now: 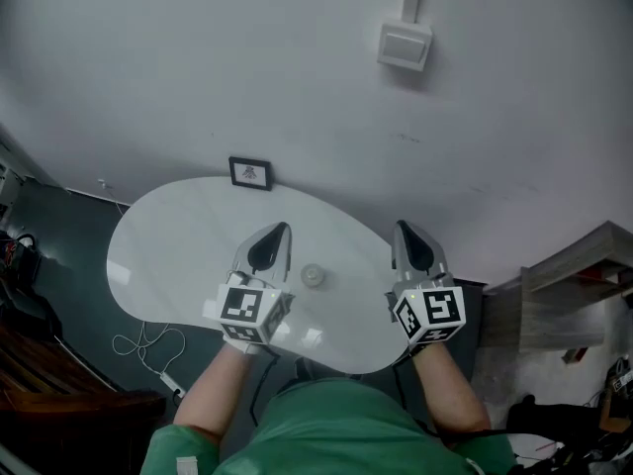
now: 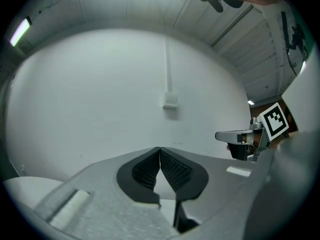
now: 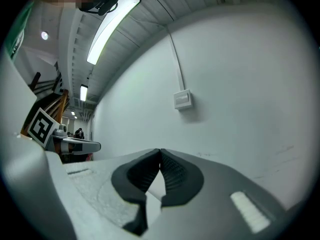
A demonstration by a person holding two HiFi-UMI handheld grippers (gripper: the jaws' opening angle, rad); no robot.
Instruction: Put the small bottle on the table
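Note:
A small, pale, round bottle (image 1: 313, 275) stands on the white oval table (image 1: 178, 236), seen from above in the head view. My left gripper (image 1: 280, 230) is just to its left, and its jaws are closed tip to tip with nothing in them (image 2: 159, 149). To the bottle's right is my right gripper (image 1: 405, 228), also shut and empty (image 3: 160, 151). Neither gripper touches the bottle. Both gripper views point at the white wall and do not show the bottle. Each one catches the other gripper at its edge: the right gripper (image 2: 239, 136) and the left gripper (image 3: 76, 145).
A small black picture frame (image 1: 251, 173) stands at the table's far edge against the wall. A wall switch (image 1: 405, 46) is mounted higher up. Cables (image 1: 148, 348) lie on the dark floor to the left. A wooden shelf (image 1: 579, 265) is on the right.

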